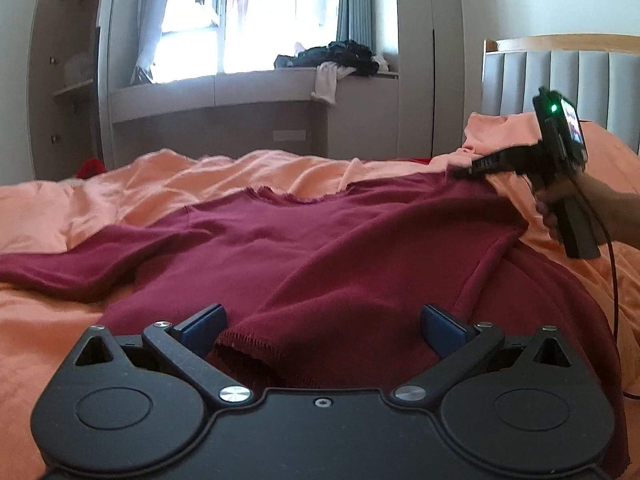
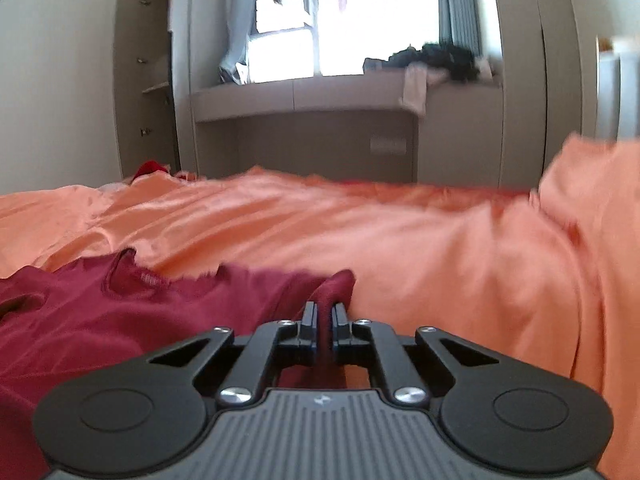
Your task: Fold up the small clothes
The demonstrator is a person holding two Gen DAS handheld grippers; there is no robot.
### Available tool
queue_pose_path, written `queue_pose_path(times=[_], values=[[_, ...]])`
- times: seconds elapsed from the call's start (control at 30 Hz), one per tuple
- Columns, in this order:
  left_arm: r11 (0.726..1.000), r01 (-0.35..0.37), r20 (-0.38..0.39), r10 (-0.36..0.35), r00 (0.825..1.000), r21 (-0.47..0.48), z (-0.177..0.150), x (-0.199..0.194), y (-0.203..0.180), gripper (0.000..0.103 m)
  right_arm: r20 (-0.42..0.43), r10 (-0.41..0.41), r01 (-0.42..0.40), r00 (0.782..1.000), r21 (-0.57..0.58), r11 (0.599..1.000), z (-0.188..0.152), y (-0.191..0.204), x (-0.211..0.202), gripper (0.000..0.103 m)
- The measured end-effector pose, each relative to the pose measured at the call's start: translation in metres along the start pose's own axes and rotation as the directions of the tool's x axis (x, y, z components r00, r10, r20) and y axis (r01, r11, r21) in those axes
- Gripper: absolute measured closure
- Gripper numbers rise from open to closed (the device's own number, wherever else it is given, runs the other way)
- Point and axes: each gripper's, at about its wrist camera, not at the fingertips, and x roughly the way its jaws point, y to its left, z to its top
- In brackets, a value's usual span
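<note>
Pinching a shoulder edge of the maroon shirt (image 2: 120, 312) spread on the orange bed (image 2: 440, 248), the right gripper (image 2: 324, 320) begins a fold while the left gripper (image 1: 322, 326), fingers wide, frames the shirt's near hem, apparently due to close there next.

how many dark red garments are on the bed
1: the dark red shirt lies spread on the orange bedspread. A bright red cloth sits past the far edge; more may be hidden.
</note>
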Motion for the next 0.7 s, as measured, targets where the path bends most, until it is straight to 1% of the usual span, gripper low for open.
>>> queue_pose_path(times=[0.07,0.1,0.17,0.23,0.27,0.33,0.37,0.43,0.53,0.57,0.6,0.63,0.7], values=[[1.0,0.009,-0.006,-0.009,1.0,0.0,-0.002,0.002,0.002,0.0,0.025,-0.002,0.003,1.0,-0.02,1.0,0.004,0.002,0.001,0.096],[1.0,0.011,-0.006,-0.011,1.0,0.005,-0.003,0.001,0.002,0.0,0.023,-0.007,0.008,1.0,-0.03,1.0,0.008,0.003,0.004,0.096],[1.0,0.012,-0.004,-0.012,1.0,0.017,-0.005,0.001,0.0,0.0,0.0,-0.023,0.023,1.0,-0.043,0.999,0.006,0.004,0.014,0.096],[1.0,0.013,-0.005,-0.013,1.0,0.019,-0.005,0.001,0.001,0.0,-0.031,-0.018,0.017,0.999,-0.031,0.999,0.001,0.004,0.019,0.095],[1.0,0.014,-0.006,-0.013,1.0,0.016,-0.005,0.0,0.001,0.0,-0.032,-0.02,0.02,0.999,-0.023,1.0,-0.001,0.004,0.018,0.091],[1.0,0.015,-0.009,-0.015,1.0,0.011,-0.004,0.0,0.001,0.0,-0.022,-0.023,0.023,0.999,-0.001,1.0,-0.005,0.001,0.006,0.07],[1.0,0.017,-0.009,-0.017,1.0,0.008,-0.003,-0.001,0.002,0.0,-0.022,-0.017,0.018,1.0,0.002,1.0,-0.007,0.0,-0.001,0.064],[1.0,0.023,-0.008,-0.023,1.0,0.0,-0.004,-0.002,0.004,0.0,-0.025,-0.006,0.005,1.0,-0.002,1.0,-0.01,0.001,-0.02,0.042],[0.999,0.03,-0.004,-0.03,1.0,-0.011,-0.003,-0.001,0.006,0.0,-0.05,0.04,-0.043,0.998,-0.046,0.998,-0.021,0.014,-0.05,0.026],[0.999,0.031,-0.003,-0.031,1.0,-0.014,-0.004,0.0,0.006,0.0,-0.054,0.043,-0.046,0.998,-0.065,0.997,-0.025,0.018,-0.057,0.023],[0.999,0.03,0.0,-0.03,1.0,-0.015,-0.004,0.0,0.006,0.0,-0.065,0.036,-0.042,0.997,-0.087,0.995,-0.029,0.024,-0.063,0.017],[1.0,0.028,0.003,-0.028,1.0,-0.013,-0.005,0.0,0.006,0.0,-0.077,0.024,-0.033,0.997,-0.107,0.994,-0.034,0.03,-0.067,0.015],[1.0,0.024,0.009,-0.024,1.0,-0.006,-0.006,-0.001,0.004,0.0,-0.104,-0.003,-0.014,0.995,-0.155,0.988,-0.044,0.039,-0.068,0.015]])
